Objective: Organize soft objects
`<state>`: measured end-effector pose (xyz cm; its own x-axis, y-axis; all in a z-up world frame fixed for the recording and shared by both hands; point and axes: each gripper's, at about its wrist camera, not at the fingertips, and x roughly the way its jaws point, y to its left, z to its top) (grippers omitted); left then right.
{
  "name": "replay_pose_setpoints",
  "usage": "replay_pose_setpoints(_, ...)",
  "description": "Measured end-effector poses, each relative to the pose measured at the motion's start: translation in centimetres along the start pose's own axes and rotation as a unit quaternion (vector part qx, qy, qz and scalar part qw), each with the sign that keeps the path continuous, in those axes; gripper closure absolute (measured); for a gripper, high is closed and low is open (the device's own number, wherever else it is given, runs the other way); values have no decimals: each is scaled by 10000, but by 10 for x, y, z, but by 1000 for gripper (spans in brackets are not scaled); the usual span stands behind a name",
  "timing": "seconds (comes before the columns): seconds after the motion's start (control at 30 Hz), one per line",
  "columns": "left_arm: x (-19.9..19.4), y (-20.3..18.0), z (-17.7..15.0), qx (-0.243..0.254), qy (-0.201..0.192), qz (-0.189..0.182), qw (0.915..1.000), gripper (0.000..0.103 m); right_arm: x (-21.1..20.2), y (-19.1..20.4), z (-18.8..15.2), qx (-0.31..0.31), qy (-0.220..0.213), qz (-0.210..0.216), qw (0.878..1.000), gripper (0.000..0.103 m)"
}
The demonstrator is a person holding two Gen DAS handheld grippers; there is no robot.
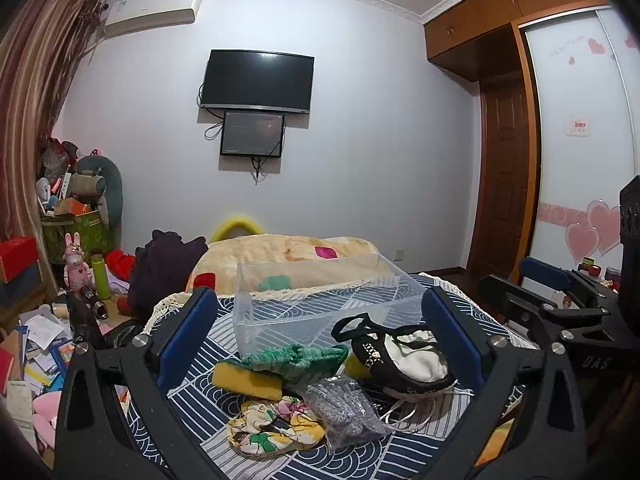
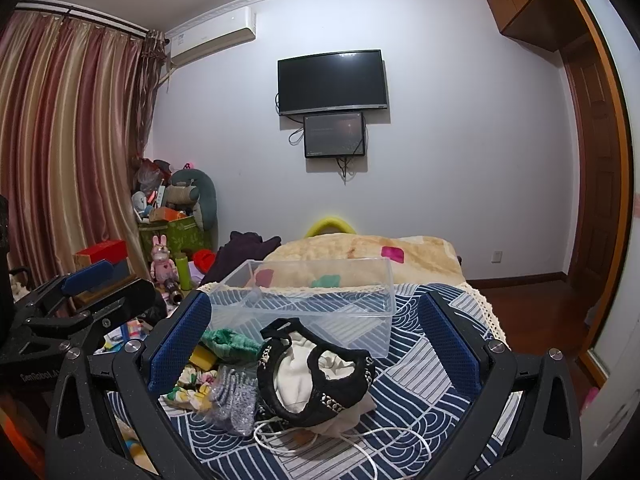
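Note:
A pile of soft things lies on the blue-and-white patterned bedspread: a black-and-white drawstring bag, a green knitted piece, a yellow sponge, a floral cloth and grey gloves in a clear wrapper. An empty clear plastic box stands behind them. My left gripper is open and empty, its blue pads either side of the pile. My right gripper is open and empty around the bag, the gloves and the box.
A beige blanket and dark clothes lie beyond the box. Books, toys and a green bin clutter the floor at left. A wardrobe and door stand at right. A TV hangs on the far wall.

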<state>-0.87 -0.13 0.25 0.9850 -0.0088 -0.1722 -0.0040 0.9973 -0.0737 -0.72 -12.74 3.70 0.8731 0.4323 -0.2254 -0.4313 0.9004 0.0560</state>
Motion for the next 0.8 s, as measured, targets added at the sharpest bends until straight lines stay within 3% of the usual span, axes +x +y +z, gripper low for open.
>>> replay_pose_setpoints(0.2, 7, 9, -3, -199, 123, -37, 9997, 3, 3, -7, -4, 150, 49, 52, 9999, 1)
replay_pose_setpoints(0.27, 9, 14, -4, -274, 185, -23, 9994, 22, 5, -9, -5, 193, 94, 73, 9997, 8)
replay_pose_setpoints(0.3, 13, 18, -5, -292, 274, 17, 9992, 24, 7, -11, -6, 222, 151, 97, 9996, 10)
replay_pose_setpoints(0.53, 38, 35, -19, -424, 635, 201, 9969, 25, 25, -13, -21, 293, 599, 111, 9977, 29)
replay_pose_setpoints(0.7, 58, 48, -38, -414, 956, 510, 9933, 25, 37, -21, -29, 426, 859, 84, 9954, 31)
replay_pose_setpoints(0.8, 72, 57, -48, -582, 1195, 499, 9899, 25, 44, -24, -34, 501, 1033, 78, 9934, 36)
